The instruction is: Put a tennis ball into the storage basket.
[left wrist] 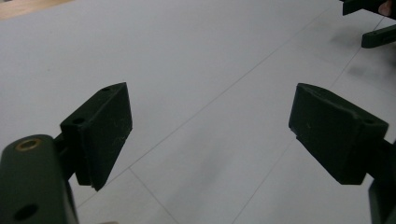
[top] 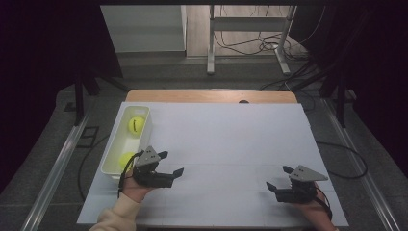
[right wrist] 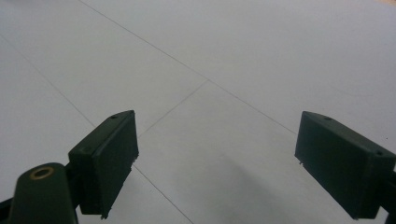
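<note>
Yellow balls [top: 136, 124] lie in the tray [top: 111, 159] behind my left gripper [top: 171, 163]; both it and my right gripper [top: 279, 177] gape wide, empty.

Table [top: 211, 96] is light wood, most of the top under a white sheet [top: 226, 144] with faint seam lines. Floor [top: 159, 72] is grey, carpet-like. Metal rails run along it on both sides: left rail [top: 57, 166], right rail [top: 368, 180]. Beyond the table, a white-framed stand [top: 250, 23] on two legs, with a tangle of black cables [top: 262, 45] under and behind it. White panel [top: 142, 26] to its left. Black curtains [top: 43, 57] close off both flanks. Lighting is dim and even, brightest on the sheet.
</note>
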{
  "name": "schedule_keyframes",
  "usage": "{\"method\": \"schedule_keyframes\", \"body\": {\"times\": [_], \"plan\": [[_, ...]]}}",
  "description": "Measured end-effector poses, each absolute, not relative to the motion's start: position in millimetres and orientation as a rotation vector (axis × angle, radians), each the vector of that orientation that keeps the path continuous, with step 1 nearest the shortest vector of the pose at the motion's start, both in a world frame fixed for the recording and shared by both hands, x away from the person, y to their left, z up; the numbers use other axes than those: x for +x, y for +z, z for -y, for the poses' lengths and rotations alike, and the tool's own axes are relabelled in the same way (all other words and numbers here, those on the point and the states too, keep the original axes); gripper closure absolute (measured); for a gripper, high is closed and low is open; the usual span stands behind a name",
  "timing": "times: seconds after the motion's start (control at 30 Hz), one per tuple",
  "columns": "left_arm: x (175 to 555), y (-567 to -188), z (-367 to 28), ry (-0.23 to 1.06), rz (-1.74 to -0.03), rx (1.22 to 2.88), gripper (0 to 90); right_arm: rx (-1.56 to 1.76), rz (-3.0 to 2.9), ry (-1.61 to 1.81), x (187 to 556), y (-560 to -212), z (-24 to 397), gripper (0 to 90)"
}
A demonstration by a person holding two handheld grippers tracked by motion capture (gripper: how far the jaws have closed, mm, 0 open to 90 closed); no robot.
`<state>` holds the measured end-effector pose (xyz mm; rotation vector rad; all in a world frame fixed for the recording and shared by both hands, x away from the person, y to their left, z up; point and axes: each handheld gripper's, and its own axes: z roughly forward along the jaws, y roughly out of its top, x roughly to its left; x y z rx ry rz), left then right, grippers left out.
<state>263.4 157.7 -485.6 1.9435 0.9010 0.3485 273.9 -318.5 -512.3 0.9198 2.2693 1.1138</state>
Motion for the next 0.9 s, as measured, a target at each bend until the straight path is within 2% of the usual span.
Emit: {"method": "schedule_keyframes", "body": {"times": [0.23,0.9], "plan": [[247.4,-498.2,-156.9,0.371,-0.854,1.981,15.1,0.920,-2.270,1.117,274.0,-512.8,318.1,13.7],[235.1,-508.6,-171.1,0.361,-0.920,1.936,14.9,0.911,-2.276,1.136,273.1,-512.5,316.8,13.7]]}}
